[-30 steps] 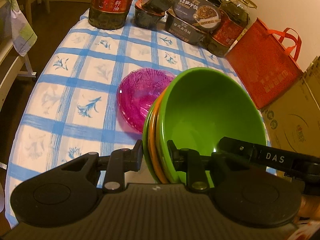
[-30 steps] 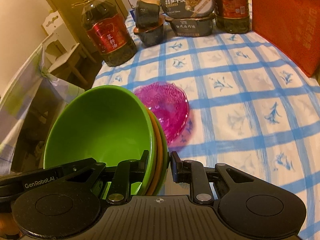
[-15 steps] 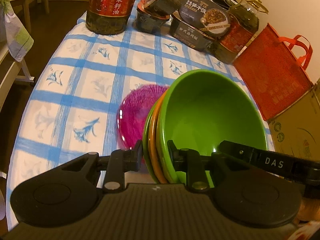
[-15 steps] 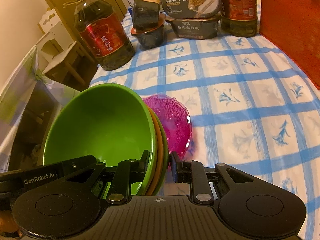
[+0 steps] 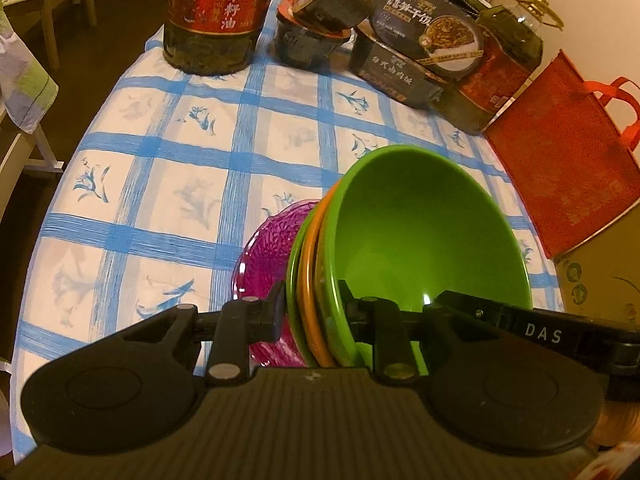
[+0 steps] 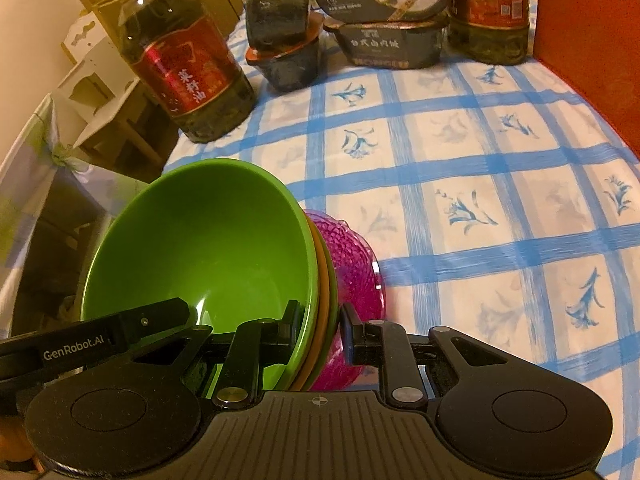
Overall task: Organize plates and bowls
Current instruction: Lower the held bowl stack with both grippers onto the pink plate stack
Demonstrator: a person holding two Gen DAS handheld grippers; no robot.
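Covering nearly the whole scene, a table (image 5: 132, 184) under a blue-and-white checked cloth with flower prints carries everything else. A red tote bag (image 5: 560, 152) stands at its right edge, beside a cardboard box. Two large oil bottles stand at the far side: one with a red label (image 5: 212, 12) on the left, another (image 5: 496, 68) near the bag. Between them sit stacked dark ready-meal trays (image 5: 416, 52) and two round dark tubs (image 5: 316, 20), the upper one tilted.

Nearer the cameras is a nested stack of bowls (image 5: 420, 232), green inside, then orange, then green, held tilted with its opening facing right in the left wrist view. The left gripper (image 5: 314, 316) pinches one side of the stack's rim, one finger inside the top bowl and one outside. The right gripper (image 6: 320, 328) clamps the opposite rim the same way. Directly behind the stack lies a pink translucent textured dish (image 6: 352, 264), partly hidden; whether the stack touches it cannot be told.
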